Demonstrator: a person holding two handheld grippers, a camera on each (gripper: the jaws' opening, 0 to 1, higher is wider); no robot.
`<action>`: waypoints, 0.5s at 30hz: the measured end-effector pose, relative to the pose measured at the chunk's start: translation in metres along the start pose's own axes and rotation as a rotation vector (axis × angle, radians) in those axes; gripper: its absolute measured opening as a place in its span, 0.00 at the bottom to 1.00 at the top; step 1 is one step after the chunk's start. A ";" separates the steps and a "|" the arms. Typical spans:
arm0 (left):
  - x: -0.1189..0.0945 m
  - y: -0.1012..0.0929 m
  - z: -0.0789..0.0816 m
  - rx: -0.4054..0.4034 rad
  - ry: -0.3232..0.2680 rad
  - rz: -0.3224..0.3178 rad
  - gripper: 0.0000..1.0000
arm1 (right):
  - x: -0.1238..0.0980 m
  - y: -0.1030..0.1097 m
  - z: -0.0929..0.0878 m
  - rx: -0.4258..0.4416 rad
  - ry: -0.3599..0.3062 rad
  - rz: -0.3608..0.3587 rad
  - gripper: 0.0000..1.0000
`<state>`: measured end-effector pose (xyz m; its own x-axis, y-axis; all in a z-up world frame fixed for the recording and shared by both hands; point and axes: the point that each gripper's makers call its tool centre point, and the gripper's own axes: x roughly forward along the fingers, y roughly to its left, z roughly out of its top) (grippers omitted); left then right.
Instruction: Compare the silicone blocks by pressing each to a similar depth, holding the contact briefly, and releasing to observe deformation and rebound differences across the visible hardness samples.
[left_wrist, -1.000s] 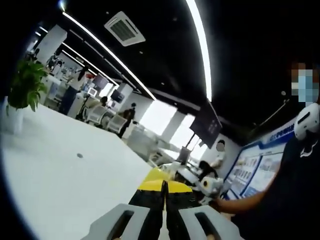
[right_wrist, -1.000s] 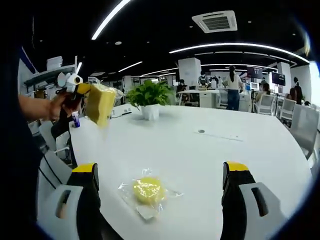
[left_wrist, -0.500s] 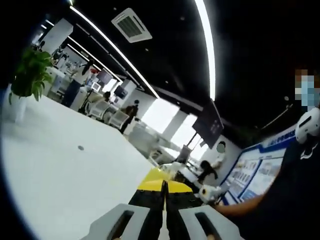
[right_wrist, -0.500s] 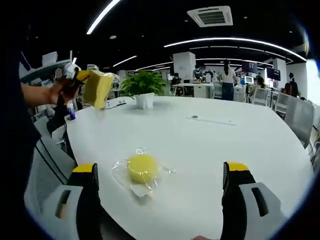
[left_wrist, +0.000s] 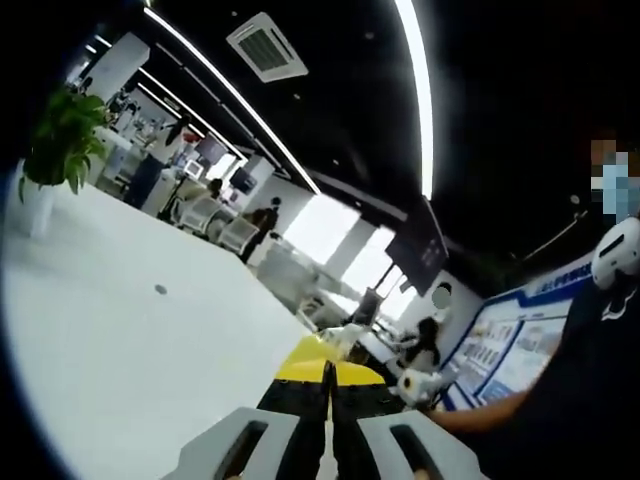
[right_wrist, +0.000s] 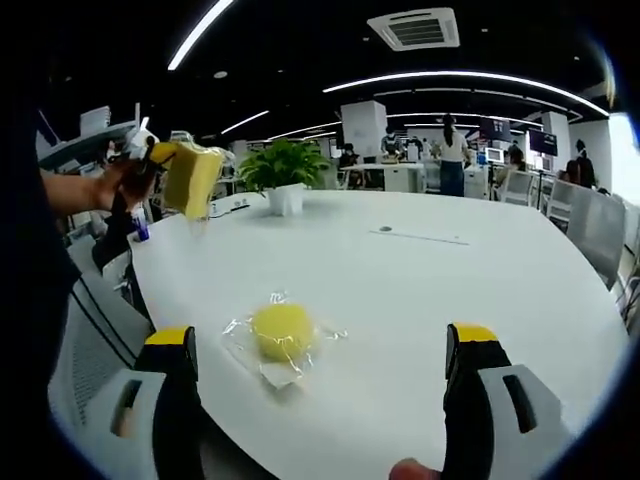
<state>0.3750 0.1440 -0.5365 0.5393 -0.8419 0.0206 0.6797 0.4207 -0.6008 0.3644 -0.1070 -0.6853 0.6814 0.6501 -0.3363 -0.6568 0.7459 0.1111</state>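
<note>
A round yellow silicone block (right_wrist: 281, 331) lies in a clear plastic bag on the white table (right_wrist: 430, 300). It sits between the two wide-apart jaws of my right gripper (right_wrist: 320, 345), closer to the left one; that gripper is open and holds nothing. At the upper left of the right gripper view, my left gripper (right_wrist: 158, 160) is held up in the air, shut on a squarish yellow block (right_wrist: 192, 178). In the left gripper view its jaws (left_wrist: 327, 372) stand pressed together, yellow at the tips, pointing over the table towards the room.
A potted plant (right_wrist: 285, 172) stands at the table's far side, also seen as the plant (left_wrist: 60, 140). A grey office chair (right_wrist: 90, 340) is by the table's near left edge. A person in dark clothes (left_wrist: 590, 380) is close by. More people and desks fill the background.
Both views have shifted slightly with the hands. The left gripper still holds its yellow block aloft. The bagged round block has not moved on the table.
</note>
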 end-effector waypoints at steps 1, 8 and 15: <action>0.000 0.001 -0.002 -0.003 -0.001 0.000 0.00 | 0.000 0.000 -0.001 -0.002 0.001 -0.002 0.97; 0.004 0.009 -0.014 -0.031 0.012 0.010 0.00 | -0.003 0.001 -0.005 -0.004 0.007 -0.018 0.97; 0.004 0.019 -0.026 -0.063 0.024 0.021 0.00 | -0.005 0.000 -0.007 0.006 0.008 -0.026 0.97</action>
<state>0.3775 0.1402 -0.5685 0.5404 -0.8413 -0.0117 0.6353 0.4170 -0.6500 0.3587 -0.1109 -0.6904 0.6956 0.6295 -0.3463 -0.6370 0.7633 0.1078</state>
